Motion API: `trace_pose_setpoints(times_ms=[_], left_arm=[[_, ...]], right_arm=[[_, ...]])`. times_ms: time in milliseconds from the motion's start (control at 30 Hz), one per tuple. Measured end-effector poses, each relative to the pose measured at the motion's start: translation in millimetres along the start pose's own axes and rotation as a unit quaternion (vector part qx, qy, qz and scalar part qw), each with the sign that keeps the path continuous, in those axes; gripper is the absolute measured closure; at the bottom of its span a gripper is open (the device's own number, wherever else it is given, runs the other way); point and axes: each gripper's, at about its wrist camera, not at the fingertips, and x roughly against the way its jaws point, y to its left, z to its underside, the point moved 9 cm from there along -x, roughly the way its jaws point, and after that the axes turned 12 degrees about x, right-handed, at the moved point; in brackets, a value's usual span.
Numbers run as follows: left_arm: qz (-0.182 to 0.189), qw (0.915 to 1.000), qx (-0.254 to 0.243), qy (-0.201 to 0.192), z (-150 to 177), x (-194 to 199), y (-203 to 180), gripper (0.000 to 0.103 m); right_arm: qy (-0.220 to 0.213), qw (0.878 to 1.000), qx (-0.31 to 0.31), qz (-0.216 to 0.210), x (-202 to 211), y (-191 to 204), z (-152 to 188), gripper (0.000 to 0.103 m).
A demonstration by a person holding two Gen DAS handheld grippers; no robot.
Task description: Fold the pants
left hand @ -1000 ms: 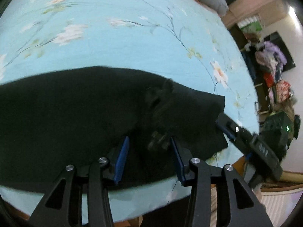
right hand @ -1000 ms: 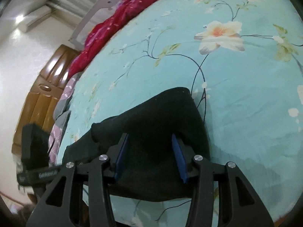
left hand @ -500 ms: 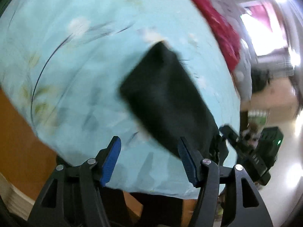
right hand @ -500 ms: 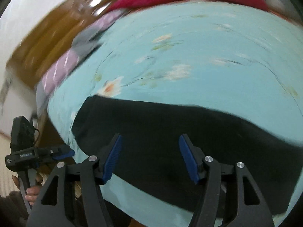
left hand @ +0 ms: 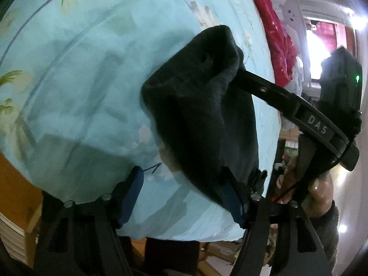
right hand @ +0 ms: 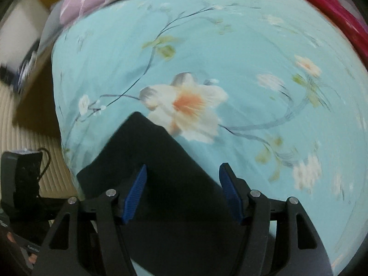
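The black pants (left hand: pixel 202 115) lie folded in a long strip on the light blue flowered bedsheet (left hand: pixel 80 69). In the left wrist view my left gripper (left hand: pixel 181 193) is open at the near end of the strip, its right blue pad against the cloth. The right gripper's arm (left hand: pixel 299 115) reaches in from the right, its tips hidden under a raised hump of cloth. In the right wrist view my right gripper (right hand: pixel 184 191) is open with the pants (right hand: pixel 161 172) between its fingers, a corner of cloth pointing away.
A red blanket (left hand: pixel 276 30) lies along the far side of the bed. A pink striped cloth (right hand: pixel 96 0) lies at the bed's far left corner. The bed's edge and a wooden frame (left hand: pixel 13 184) are close below the left gripper.
Both grippers have swung round to the ends of the folded strip. The right gripper has moved under the far cloth and raised it into a hump. Both stay open.
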Motion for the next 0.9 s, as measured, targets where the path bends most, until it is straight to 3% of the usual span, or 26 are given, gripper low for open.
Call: trace_pose_setpoints(times_ms=[133,167,200,233,267,300,333,433,533,600,700,900], left_arm=[[0.008,0.9997,0.02,0.003,-2,-8,-2,0.032],[0.015,0.9995,0.027,0.005,-4,-10,-3,0.032],[0.022,0.9993,0.03,0.006,-4,-10,-4,0.035],[0.026,0.9991,0.031,0.007,-5,-10,-4,0.04],[0.031,0.9991,0.028,0.009,-5,-9,-4,0.062],[0.042,0.9988,0.021,0.017,-5,-11,-7,0.094],[0.047,0.9984,0.015,0.026,-3,-11,-7,0.093],[0.036,0.9993,-0.011,0.006,2,-6,-13,0.093],[0.019,0.9966,-0.075,-0.026,12,7,-34,0.093],[-0.003,0.9889,-0.137,-0.058,23,16,-53,0.093],[-0.03,0.9696,-0.223,-0.096,47,26,-85,0.093],[-0.055,0.9184,-0.371,-0.126,106,19,-155,0.093]], right_arm=[[0.015,0.996,0.089,0.01,-22,19,-17,0.039],[0.008,0.995,0.104,0.008,-23,25,-23,0.043],[0.005,0.994,0.107,-0.002,-23,30,-25,0.062],[0.008,0.994,0.112,-0.007,-24,35,-27,0.063],[0.012,0.992,0.128,0.008,-25,40,-28,0.063],[0.014,0.991,0.135,0.013,-25,42,-27,0.064],[0.013,0.99,0.136,0.013,-24,43,-26,0.067],[-0.015,0.993,0.119,0.011,-10,41,-24,0.075],[-0.054,0.994,0.095,0.003,13,40,-17,0.077],[-0.087,0.993,0.075,-0.006,33,39,-11,0.078],[-0.136,0.99,0.039,-0.019,65,30,-1,0.078],[-0.248,0.966,-0.06,-0.048,138,-1,44,0.078]])
